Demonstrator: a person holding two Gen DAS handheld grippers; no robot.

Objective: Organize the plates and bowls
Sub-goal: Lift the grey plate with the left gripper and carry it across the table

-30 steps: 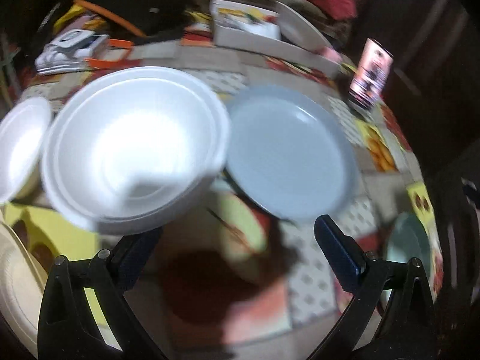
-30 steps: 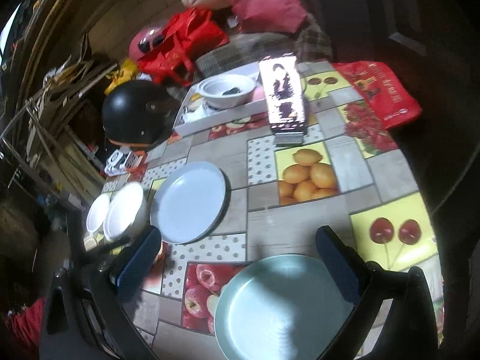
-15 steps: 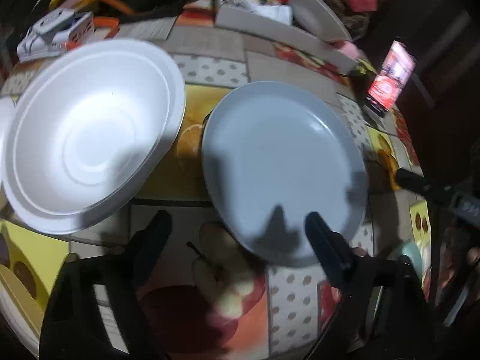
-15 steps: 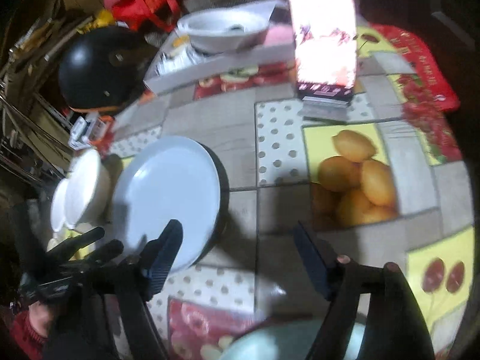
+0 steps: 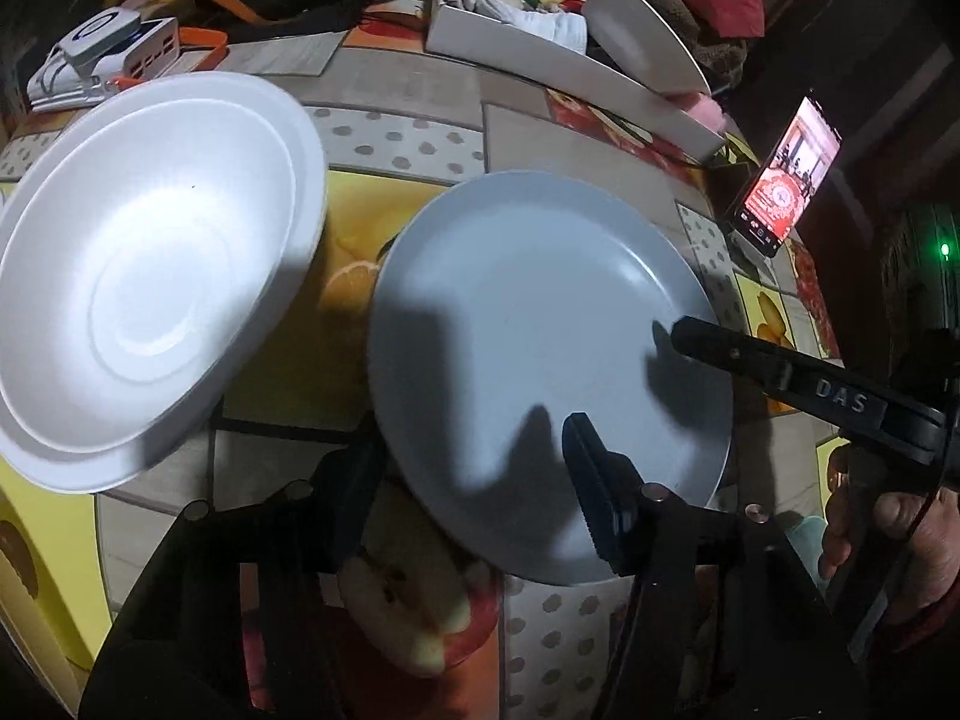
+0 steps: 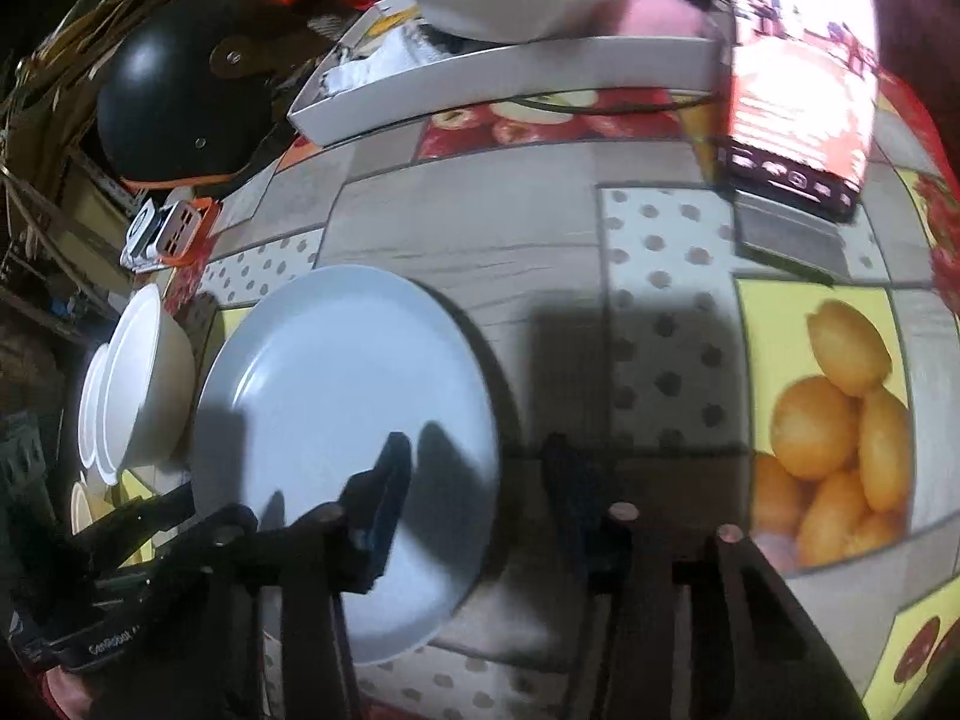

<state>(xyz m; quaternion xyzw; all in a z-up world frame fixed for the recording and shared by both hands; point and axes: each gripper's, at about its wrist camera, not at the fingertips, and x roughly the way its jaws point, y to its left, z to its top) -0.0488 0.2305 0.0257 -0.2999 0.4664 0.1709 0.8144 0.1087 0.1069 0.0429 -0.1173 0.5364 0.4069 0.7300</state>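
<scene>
Now both my grippers straddle opposite edges of the pale grey plate (image 5: 540, 324), jaws just closing, not yet pinching: left gripper (image 5: 474, 480) at its near-left rim, right gripper (image 6: 480, 480) at its right rim. Stacked white bowls (image 5: 144, 252) sit left on the fruit-print tablecloth (image 6: 540, 228).

— What's the main piece here?
— A pale grey-blue plate (image 5: 540, 330), round and empty, lying flat on the bench with shadows falling across its near half.
— And the bowls?
— Beside it on the left sit nested white bowls (image 5: 150, 276), the big one (image 6: 150, 396) tipped so its empty inside faces the left wrist view. A smaller white bowl (image 6: 89, 414) stands against its far side, seen edge-on.
</scene>
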